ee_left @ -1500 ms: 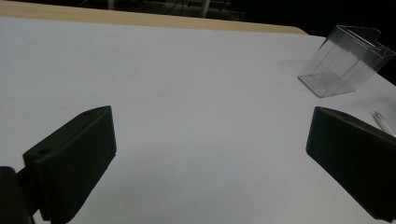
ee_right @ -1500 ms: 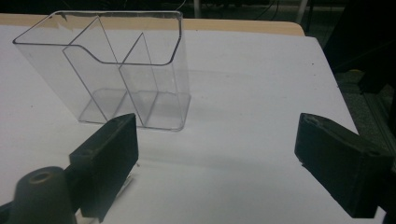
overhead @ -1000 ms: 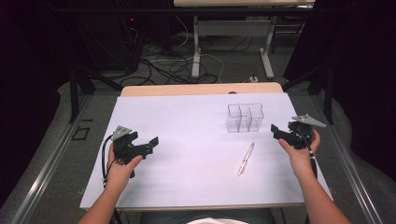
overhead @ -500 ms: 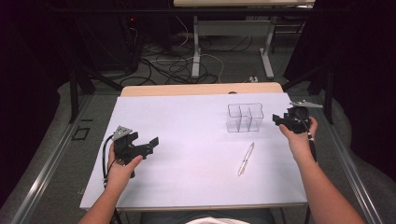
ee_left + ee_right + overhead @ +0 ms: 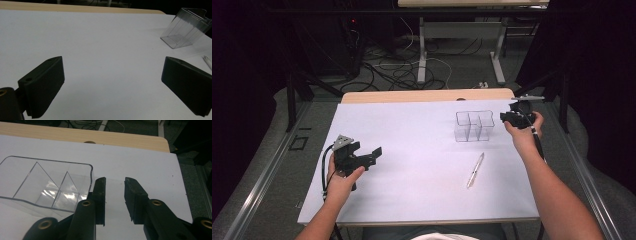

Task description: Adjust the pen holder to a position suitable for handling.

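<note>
Since a second ago the right tool has slid up beside the clear organizer, jaws narrowing on nothing; left tool gapes wide, empty

Near my desk's far right corner, a clear plastic organiser box with inner dividers stands upright and empty; a silver pen lies nearer me.

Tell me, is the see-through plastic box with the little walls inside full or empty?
Empty. The clear plastic divided box has nothing in its compartments; the paper shows through.
</note>
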